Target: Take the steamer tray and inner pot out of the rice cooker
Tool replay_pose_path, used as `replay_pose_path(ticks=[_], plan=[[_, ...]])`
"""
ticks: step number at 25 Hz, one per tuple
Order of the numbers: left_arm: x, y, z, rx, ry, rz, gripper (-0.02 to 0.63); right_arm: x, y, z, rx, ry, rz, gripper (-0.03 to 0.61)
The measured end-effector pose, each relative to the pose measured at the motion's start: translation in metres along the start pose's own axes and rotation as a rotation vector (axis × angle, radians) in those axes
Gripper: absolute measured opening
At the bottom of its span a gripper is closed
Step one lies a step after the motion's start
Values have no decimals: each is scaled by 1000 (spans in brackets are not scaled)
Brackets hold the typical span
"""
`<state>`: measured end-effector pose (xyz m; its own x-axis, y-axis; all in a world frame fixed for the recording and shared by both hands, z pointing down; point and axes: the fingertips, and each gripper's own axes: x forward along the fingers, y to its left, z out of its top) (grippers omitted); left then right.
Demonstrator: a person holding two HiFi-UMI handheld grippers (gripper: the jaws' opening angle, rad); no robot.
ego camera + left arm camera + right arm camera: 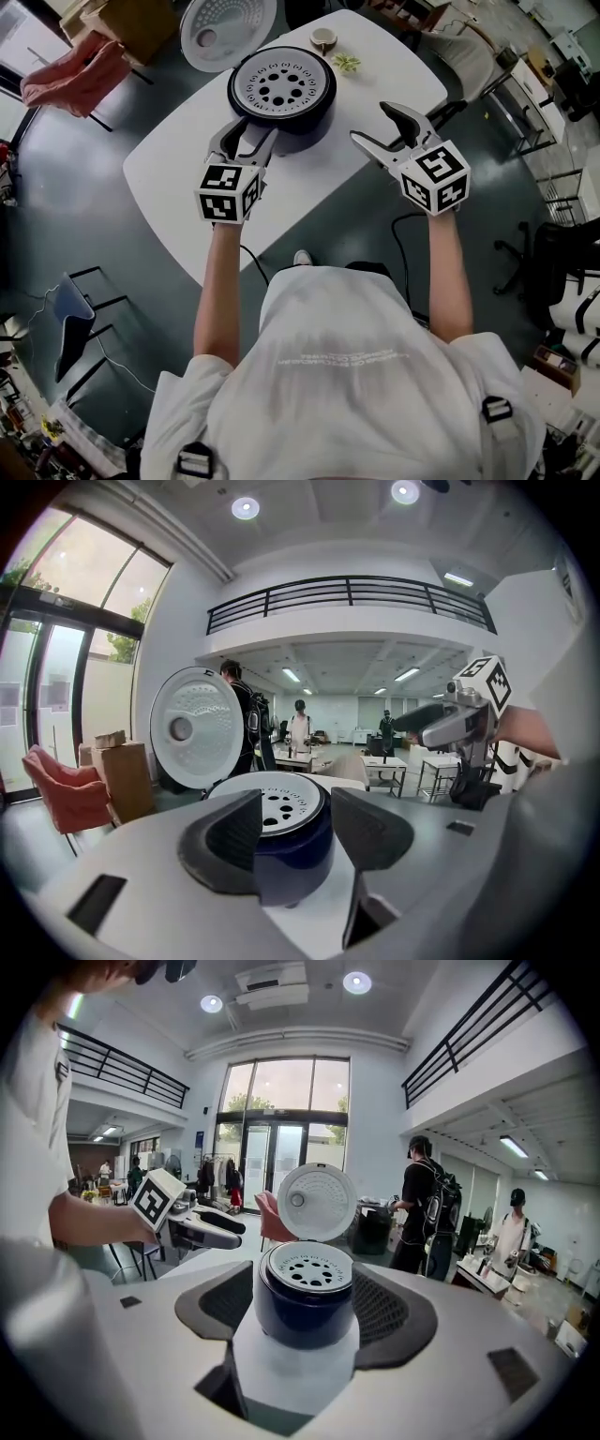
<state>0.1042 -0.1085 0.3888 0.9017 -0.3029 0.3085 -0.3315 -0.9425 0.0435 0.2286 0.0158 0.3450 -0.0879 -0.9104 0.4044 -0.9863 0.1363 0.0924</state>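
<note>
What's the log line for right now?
left gripper: open, empty | right gripper: open, empty | steamer tray: in rice cooker | lid: open

This was a large two-storey open workspace, a lab or office hall rather than a home. Ahead of the left gripper [253,141], a mezzanine with a black railing [347,592] ran above a long room of white work tables [384,766]. Ceiling strip lights [406,675] lit that room, and several people [300,726] stood there. To that gripper's left rose floor-high windows [56,667], with a cardboard box [120,775] and a red chair [61,794] below them. Ahead of the right gripper [372,124] stood tall glass entrance doors [281,1162]. Beneath both grippers a white table [187,178] sat on a polished grey floor [75,206]. Metal-legged desks [534,108] lay off to the right gripper's right.
</note>
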Motion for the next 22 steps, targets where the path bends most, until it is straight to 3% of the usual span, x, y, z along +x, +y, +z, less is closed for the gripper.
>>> replay_pose_path(ticks=[5, 11, 17, 22], plan=[[-1, 23, -7, -18, 20, 49, 241, 39, 4, -1, -54, 62, 103, 328], [-5, 59, -21, -67, 54, 161, 227, 96, 8, -11, -111, 152, 299, 327], [1, 80, -32, -166, 87, 297, 227, 152, 20, -16, -225, 230, 564, 328], [7, 86, -41, -236, 101, 361, 227, 177, 37, -28, -366, 316, 793, 328]])
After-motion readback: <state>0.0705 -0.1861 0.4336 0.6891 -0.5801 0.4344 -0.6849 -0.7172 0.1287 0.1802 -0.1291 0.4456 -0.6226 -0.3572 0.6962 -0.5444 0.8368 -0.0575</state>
